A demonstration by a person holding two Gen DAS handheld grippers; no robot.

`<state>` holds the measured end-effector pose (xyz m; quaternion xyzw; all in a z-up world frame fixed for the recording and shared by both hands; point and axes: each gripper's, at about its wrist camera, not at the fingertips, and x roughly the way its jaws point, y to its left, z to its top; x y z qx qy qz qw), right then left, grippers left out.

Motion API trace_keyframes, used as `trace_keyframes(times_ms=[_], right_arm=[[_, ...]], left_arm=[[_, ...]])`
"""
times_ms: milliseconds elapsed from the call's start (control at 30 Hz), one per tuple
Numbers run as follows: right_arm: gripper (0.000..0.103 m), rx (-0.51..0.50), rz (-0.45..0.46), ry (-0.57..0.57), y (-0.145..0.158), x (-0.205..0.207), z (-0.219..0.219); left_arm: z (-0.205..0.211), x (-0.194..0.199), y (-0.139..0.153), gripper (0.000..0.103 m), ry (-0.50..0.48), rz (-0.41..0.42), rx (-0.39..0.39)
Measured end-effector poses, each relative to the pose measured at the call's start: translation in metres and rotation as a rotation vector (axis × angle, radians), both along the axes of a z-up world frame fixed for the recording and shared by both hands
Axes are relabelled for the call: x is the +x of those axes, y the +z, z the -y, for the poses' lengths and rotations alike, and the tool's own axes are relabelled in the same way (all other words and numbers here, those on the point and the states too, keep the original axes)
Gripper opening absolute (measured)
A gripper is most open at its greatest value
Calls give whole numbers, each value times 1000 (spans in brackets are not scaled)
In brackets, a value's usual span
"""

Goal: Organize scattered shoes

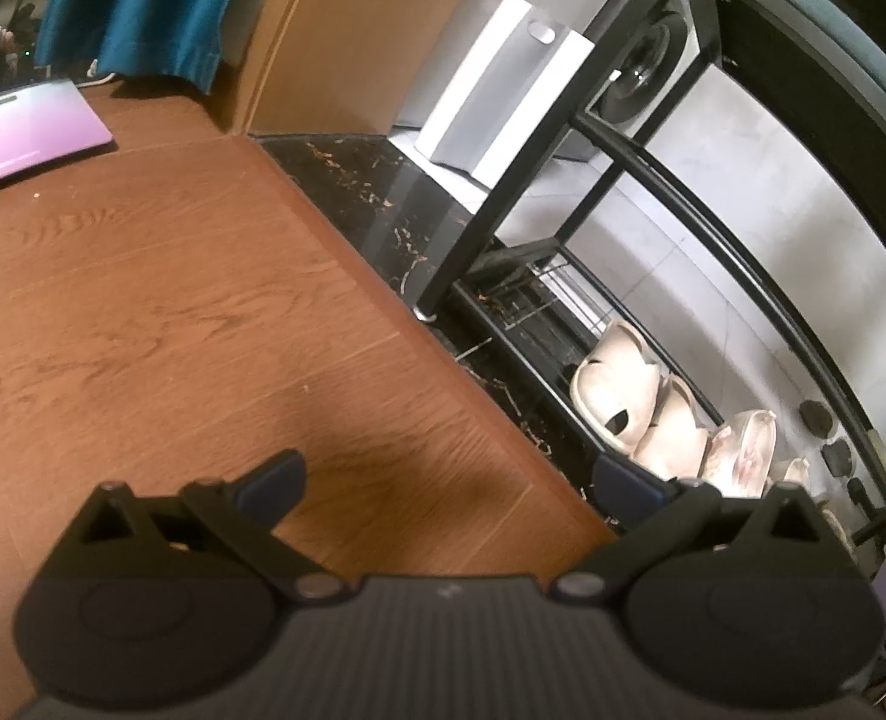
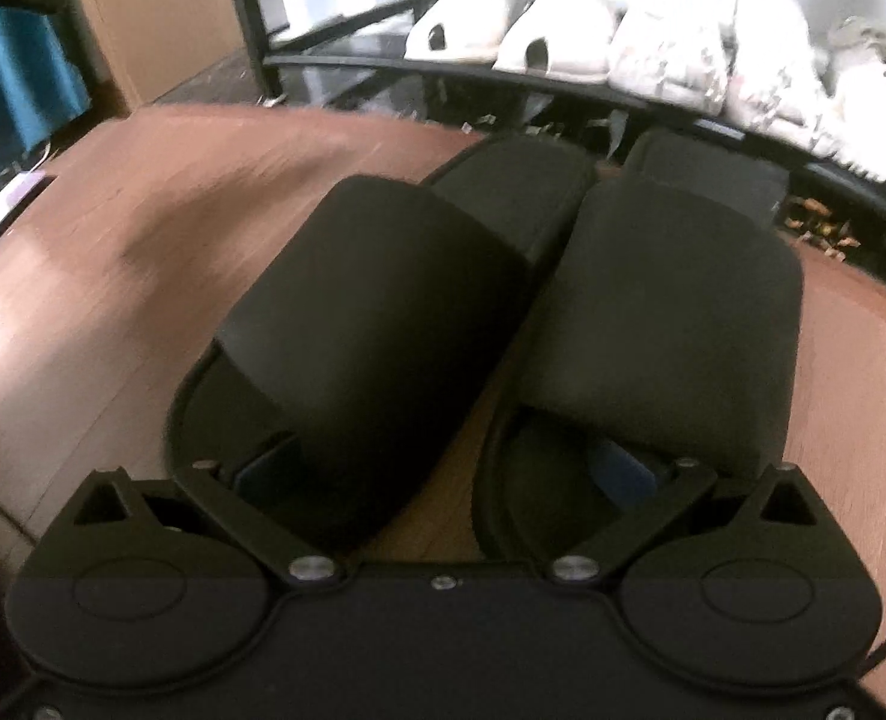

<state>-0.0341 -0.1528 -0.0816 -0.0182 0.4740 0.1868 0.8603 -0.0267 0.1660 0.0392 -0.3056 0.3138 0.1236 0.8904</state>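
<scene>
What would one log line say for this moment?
right claw: open, one finger in each black slipper | left claw: open, empty | rack: pale shoes

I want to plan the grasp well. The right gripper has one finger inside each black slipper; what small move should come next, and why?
Probably close the right gripper to pinch the two black slippers together. Its jaws stand wide open, one finger under each strap, and the pair lies side by side on the wooden floor just before the shoe rack. Pinched, both could be lifted at once.
</scene>
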Motion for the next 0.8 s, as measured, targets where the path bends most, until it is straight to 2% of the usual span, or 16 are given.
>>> trace_keyframes(times_ms=[300, 533, 667, 733, 800], right_arm=[[103, 56, -92, -12, 7, -10, 11], [103, 86, -81, -41, 8, -12, 14], [103, 43, -71, 9, 8, -14, 10], [103, 37, -91, 26, 11, -12, 11], [103, 97, -156, 20, 27, 2, 22]], left_arm=[[-2, -6, 2, 102, 2, 14, -13], [1, -12, 4, 102, 9, 27, -16], [1, -15, 4, 102, 9, 23, -18], [1, -13, 4, 102, 8, 23, -21], [1, -14, 5, 102, 7, 27, -23]])
